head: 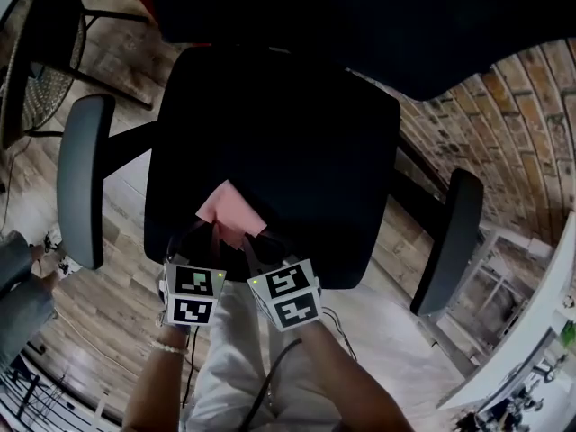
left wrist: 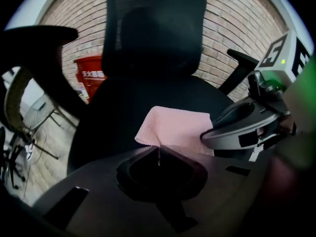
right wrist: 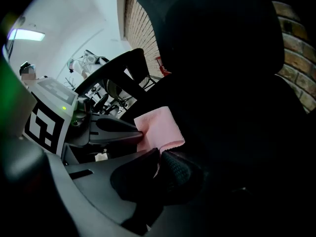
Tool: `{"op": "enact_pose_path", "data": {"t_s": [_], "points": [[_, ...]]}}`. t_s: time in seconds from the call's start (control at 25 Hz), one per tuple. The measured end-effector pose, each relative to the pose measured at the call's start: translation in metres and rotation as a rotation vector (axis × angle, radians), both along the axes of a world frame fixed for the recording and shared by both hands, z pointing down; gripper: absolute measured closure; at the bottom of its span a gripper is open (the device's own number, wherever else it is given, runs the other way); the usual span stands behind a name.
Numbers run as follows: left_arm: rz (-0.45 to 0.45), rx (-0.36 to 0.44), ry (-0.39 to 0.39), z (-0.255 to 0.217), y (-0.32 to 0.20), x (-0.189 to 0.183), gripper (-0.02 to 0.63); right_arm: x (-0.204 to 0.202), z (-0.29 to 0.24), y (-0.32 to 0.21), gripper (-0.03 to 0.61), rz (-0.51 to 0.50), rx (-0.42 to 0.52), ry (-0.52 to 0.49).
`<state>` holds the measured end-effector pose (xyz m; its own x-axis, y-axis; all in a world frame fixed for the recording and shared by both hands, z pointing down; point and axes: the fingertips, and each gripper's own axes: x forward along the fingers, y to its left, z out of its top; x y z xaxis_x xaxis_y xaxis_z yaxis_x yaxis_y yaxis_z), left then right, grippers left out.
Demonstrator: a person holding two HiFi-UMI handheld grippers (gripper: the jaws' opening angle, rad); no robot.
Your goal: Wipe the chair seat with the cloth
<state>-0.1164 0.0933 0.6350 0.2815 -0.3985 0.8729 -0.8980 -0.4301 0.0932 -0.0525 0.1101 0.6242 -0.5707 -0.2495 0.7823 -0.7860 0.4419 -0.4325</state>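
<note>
Head view puts the pink cloth (head: 232,212) low on the black chair seat (head: 306,142), close to its front edge and a little left of frame centre. We grip the cloth's near edge with both claws. The left gripper (left wrist: 159,151) has its jaws pressed together on the hem, and the right gripper (right wrist: 158,154) pinches the same edge just beside it. Grey armrests (head: 83,178) flank the seat at frame left and right, above a wooden floor (head: 108,322).
</note>
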Motion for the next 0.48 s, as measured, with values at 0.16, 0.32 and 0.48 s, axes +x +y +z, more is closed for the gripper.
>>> {"op": "enact_pose_path", "data": {"t_s": [0.16,0.32,0.48], "points": [[0.053,-0.012,0.012,0.006,-0.004,0.032,0.586,0.045,0.004,0.005,0.528,0.097,-0.011,0.045],[0.068,-0.020,0.038,0.009,-0.007,0.059,0.586,0.095,0.007,0.012,0.528,0.227,-0.024,0.077],[0.142,-0.015,0.044,0.009,-0.007,0.090,0.586,0.134,0.007,0.020,0.528,0.341,-0.034,0.096]]}}
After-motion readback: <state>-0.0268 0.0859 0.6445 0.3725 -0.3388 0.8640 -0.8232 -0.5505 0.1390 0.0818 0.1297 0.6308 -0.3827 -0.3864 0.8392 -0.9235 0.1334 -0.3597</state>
